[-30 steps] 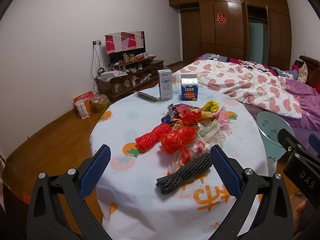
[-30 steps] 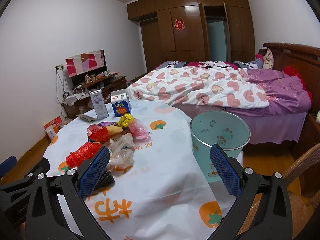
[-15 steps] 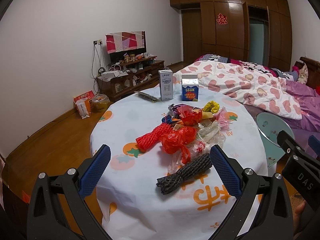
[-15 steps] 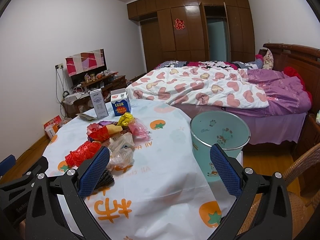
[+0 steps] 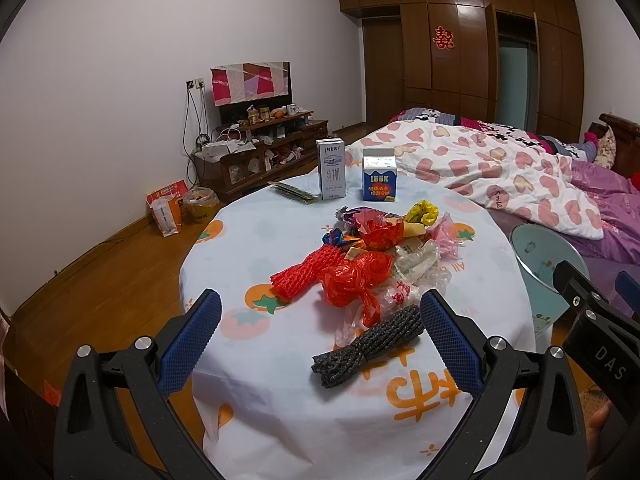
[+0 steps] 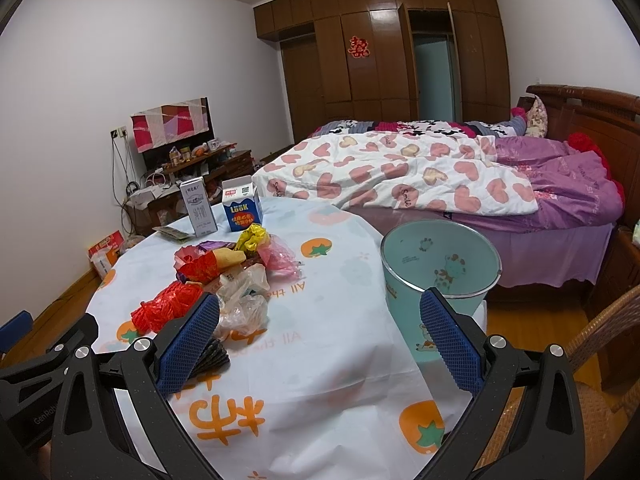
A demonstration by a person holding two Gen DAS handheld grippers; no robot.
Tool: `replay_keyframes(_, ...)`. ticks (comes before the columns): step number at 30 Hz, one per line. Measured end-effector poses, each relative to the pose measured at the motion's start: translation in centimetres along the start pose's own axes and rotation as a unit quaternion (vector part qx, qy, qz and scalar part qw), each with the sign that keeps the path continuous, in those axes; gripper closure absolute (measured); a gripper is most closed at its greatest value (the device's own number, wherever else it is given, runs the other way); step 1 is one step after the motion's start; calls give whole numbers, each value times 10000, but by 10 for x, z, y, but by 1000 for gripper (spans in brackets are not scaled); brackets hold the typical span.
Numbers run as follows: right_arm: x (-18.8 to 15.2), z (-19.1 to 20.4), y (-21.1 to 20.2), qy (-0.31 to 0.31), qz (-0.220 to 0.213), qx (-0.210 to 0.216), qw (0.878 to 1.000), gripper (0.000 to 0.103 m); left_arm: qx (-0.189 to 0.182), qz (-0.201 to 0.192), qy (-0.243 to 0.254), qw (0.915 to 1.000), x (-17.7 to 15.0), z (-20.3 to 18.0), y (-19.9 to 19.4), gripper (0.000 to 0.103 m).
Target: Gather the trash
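A heap of trash lies mid-table: a dark grey foam net (image 5: 368, 345) nearest me, a red foam net (image 5: 304, 276), a crumpled red bag (image 5: 354, 282), clear plastic bags (image 6: 244, 300), a yellow wrapper (image 5: 423, 213) and a pink bag (image 6: 278, 258). Two cartons stand behind: a white milk carton (image 5: 331, 169) and a blue carton (image 5: 379, 181). A teal bin (image 6: 438, 280) stands beside the table's right edge. My left gripper (image 5: 318, 344) is open, short of the grey net. My right gripper (image 6: 320, 344) is open over bare tablecloth, left of the bin.
The round table (image 6: 332, 352) wears a white cloth with orange fruit prints. A bed (image 6: 460, 176) with a heart quilt lies behind it. A TV stand (image 5: 260, 152) lines the left wall, with bags (image 5: 168, 212) on the floor. A wicker chair (image 6: 600, 360) sits at the right.
Both grippers have crept slightly forward toward the table. Nothing on the table has moved, and both stay open.
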State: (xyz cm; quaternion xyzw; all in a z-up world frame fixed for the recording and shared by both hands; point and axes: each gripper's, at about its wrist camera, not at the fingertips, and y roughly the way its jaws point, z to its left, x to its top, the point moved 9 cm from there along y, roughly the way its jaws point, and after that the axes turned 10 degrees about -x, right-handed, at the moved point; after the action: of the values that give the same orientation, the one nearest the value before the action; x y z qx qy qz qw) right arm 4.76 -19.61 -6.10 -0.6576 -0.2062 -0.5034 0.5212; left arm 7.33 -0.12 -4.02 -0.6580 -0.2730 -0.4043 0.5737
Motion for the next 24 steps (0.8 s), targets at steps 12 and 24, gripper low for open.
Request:
replay_keyframes(12,0,0,0,0,0,0,10000,4,-7,12,-10,10000,-1,1,1,6)
replay_keyframes(24,-1,1,2,-16,9,2,10000,4,-36,51,-28,10000,-4,-3,1,6)
